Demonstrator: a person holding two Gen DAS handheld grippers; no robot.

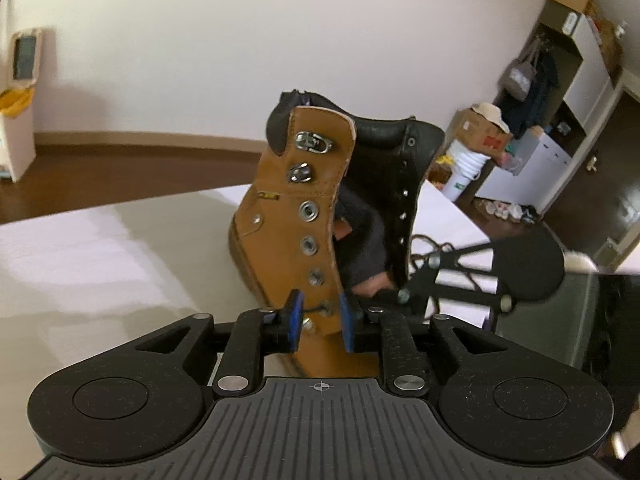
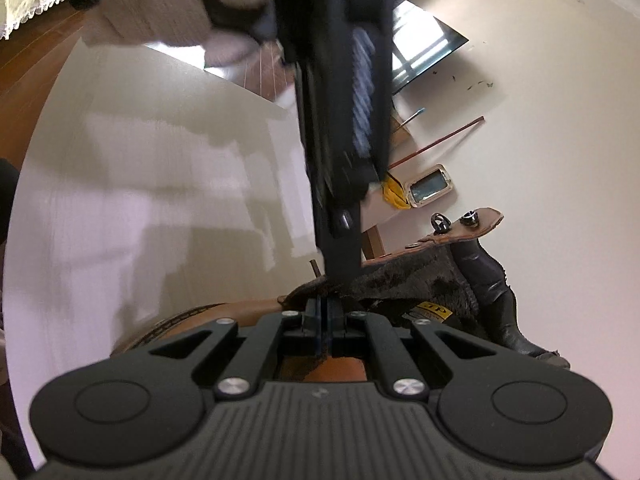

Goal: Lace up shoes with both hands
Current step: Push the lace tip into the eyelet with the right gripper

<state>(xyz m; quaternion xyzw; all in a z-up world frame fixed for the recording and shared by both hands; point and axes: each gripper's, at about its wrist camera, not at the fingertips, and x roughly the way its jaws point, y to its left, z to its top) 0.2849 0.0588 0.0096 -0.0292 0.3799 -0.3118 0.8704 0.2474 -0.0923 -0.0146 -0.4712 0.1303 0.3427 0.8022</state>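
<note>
A tan lace-up boot (image 1: 280, 240) stands on the white table with its eyelet flap facing me and its dark tongue (image 1: 360, 232) exposed. My left gripper (image 1: 320, 322) straddles the bottom of that flap, blue pads apart. A short dark lace end (image 1: 313, 309) runs from the left pad to the lowest eyelet. Loose brown lace (image 1: 436, 248) lies on the table behind the boot. My right gripper (image 2: 323, 312) is shut, its tips at the edge of the dark lining (image 2: 400, 280); whether anything thin is pinched is hidden. It reaches in from the right (image 1: 402, 296).
The white table (image 1: 100, 240) spreads to the left of the boot. A gloved hand (image 2: 160, 12) holds the left gripper's body (image 2: 344, 120), which crosses the right wrist view. Boxes and a white bucket (image 1: 464, 168) stand on the floor beyond the table's right edge.
</note>
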